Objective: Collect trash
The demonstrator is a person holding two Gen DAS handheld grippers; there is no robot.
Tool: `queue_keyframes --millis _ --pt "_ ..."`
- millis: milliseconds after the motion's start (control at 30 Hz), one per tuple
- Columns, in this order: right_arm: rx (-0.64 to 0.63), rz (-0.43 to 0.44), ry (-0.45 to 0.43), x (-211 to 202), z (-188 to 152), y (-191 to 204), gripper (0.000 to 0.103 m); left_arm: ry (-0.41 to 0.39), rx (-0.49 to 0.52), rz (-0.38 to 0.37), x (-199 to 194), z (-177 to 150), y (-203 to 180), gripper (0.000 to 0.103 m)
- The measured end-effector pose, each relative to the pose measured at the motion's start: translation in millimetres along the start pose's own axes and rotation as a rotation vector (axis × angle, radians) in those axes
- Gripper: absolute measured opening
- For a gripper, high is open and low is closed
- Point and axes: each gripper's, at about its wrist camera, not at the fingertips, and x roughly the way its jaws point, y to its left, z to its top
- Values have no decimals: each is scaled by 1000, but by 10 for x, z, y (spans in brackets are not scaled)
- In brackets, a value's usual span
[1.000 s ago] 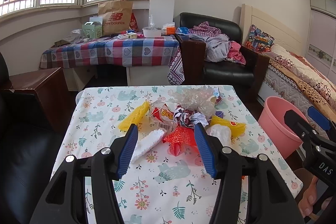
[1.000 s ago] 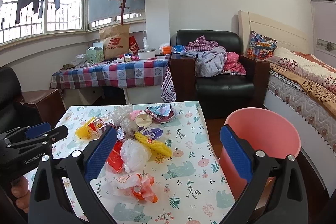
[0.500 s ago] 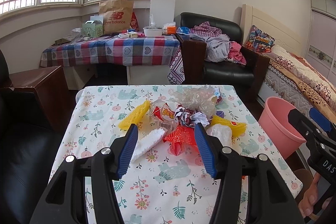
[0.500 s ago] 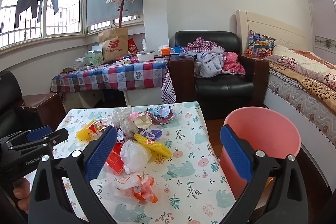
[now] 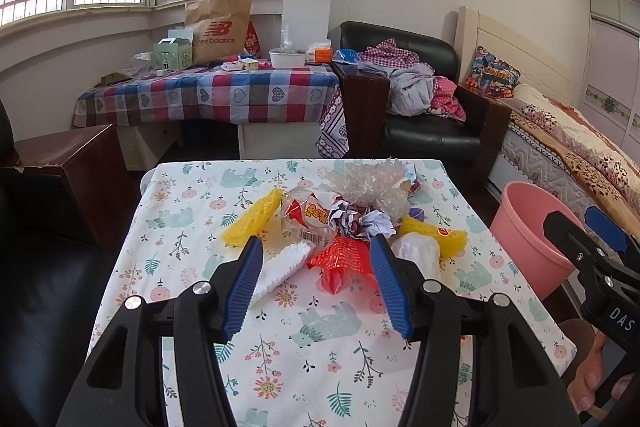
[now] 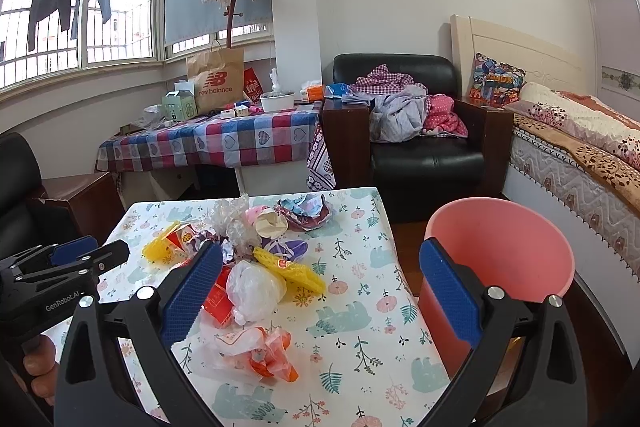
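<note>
A heap of trash lies on the floral-cloth table point(image 5: 320, 343): a red net wrapper point(image 5: 340, 261), white foam net point(image 5: 280, 265), yellow foam nets point(image 5: 254, 219), crumpled paper point(image 5: 356, 221), clear plastic point(image 5: 374, 183) and a white bag point(image 6: 254, 291). An orange-and-white wrapper point(image 6: 256, 351) lies nearest in the right wrist view. My left gripper point(image 5: 316, 285) is open and empty, short of the red wrapper. My right gripper point(image 6: 320, 295) is wide open and empty, above the table's right edge. The pink bin point(image 6: 500, 255) stands on the floor right of the table.
A black armchair point(image 5: 424, 115) with clothes stands behind the table. A checked-cloth table point(image 5: 208, 95) with a paper bag sits by the window. A bed point(image 5: 572, 147) lies on the right, a brown cabinet point(image 5: 68, 167) and a black seat on the left.
Both grippers have stayed open and almost still. The right wrist view has shifted up a little.
</note>
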Motion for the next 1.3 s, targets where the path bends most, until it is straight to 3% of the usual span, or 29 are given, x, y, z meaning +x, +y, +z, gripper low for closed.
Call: queue_keyframes --millis 467,700,1000,1300 --pt "-22 -10 45 58 -155 -118 99 10 3 -62 105 -32 153 56" --pt "-24 18 136 170 -441 -162 99 42 -39 -91 200 -78 383 56" --pt "-10 73 227 297 -549 -145 86 92 14 -115 293 -247 492 56" --pt "-68 177 291 366 -646 78 78 124 90 -177 492 -206 229 43"
